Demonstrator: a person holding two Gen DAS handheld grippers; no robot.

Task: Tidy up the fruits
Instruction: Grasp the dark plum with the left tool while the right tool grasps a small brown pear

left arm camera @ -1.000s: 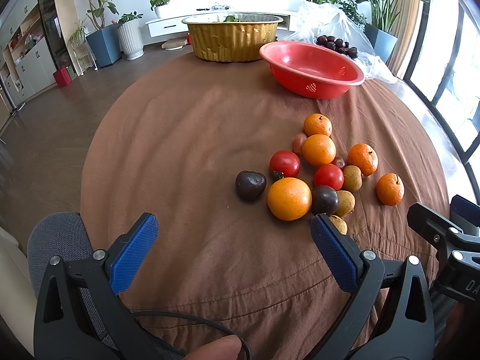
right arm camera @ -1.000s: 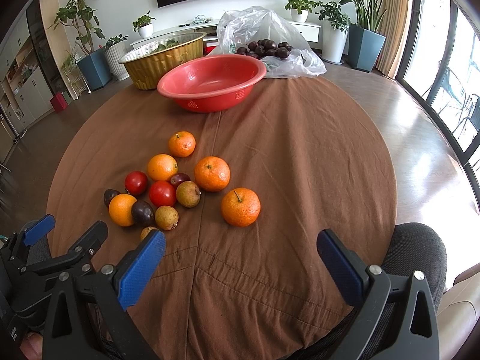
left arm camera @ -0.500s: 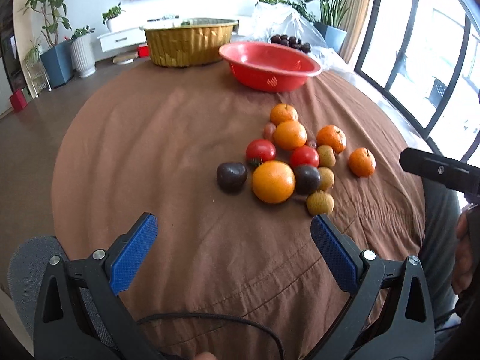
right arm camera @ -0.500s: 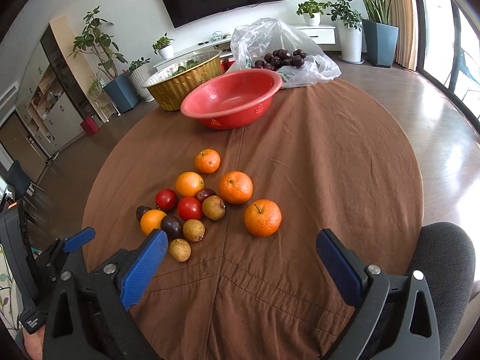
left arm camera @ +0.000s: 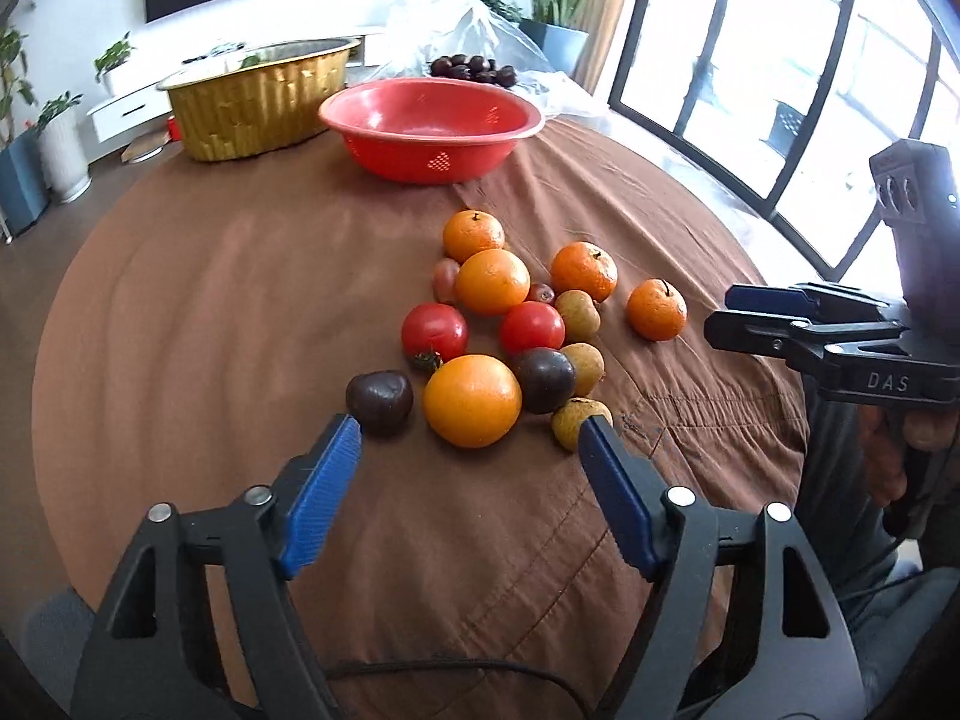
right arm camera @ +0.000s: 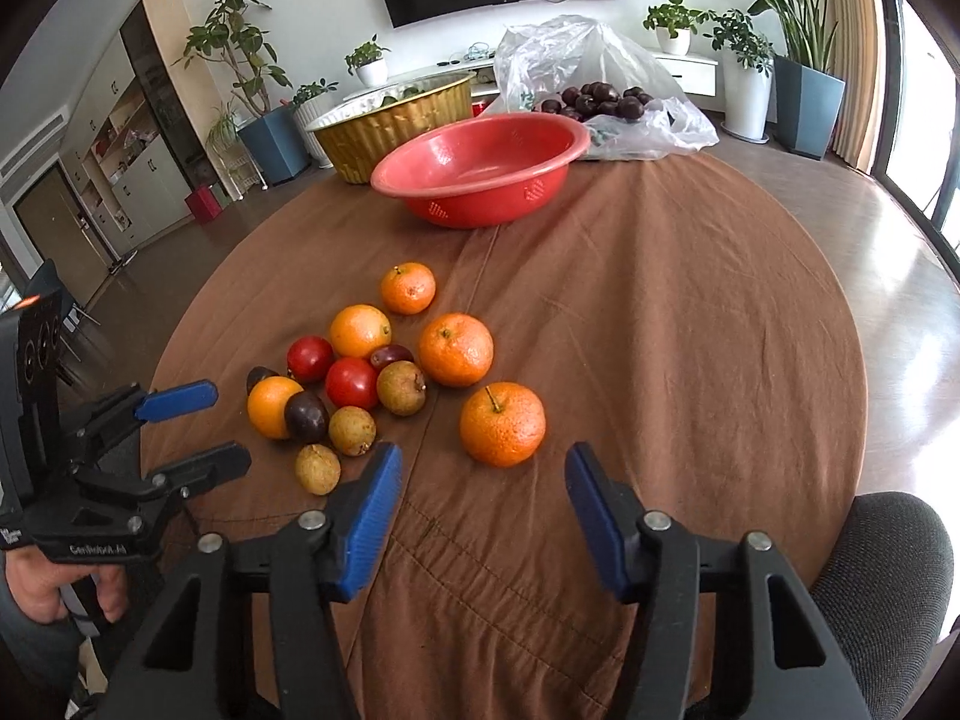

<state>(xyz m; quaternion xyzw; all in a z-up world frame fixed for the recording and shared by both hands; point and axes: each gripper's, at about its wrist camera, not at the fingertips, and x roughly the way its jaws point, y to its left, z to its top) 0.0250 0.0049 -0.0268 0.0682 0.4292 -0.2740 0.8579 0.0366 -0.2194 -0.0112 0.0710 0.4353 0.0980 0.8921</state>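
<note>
A cluster of fruit lies on the brown tablecloth (left arm camera: 210,312): several oranges, two red tomatoes (left arm camera: 433,330), dark passion fruits (left arm camera: 379,401) and small tan longans (left arm camera: 579,420). My left gripper (left arm camera: 471,438) is open and empty, just short of a big orange (left arm camera: 472,401). My right gripper (right arm camera: 480,474) is open and empty, its fingers just short of a tangerine (right arm camera: 503,423). Each gripper also shows in the other's view: the left gripper in the right wrist view (right arm camera: 192,426) and the right gripper in the left wrist view (left arm camera: 756,315).
A red bowl (right arm camera: 480,162) stands at the far side of the table, a gold foil basin (right arm camera: 390,120) behind it, and a clear plastic bag (right arm camera: 600,78) with dark fruits at the back right. A grey chair (right arm camera: 888,570) is at the near right edge.
Both grippers have moved forward toward the fruit cluster and their jaws have narrowed somewhat. The fruits have not moved.
</note>
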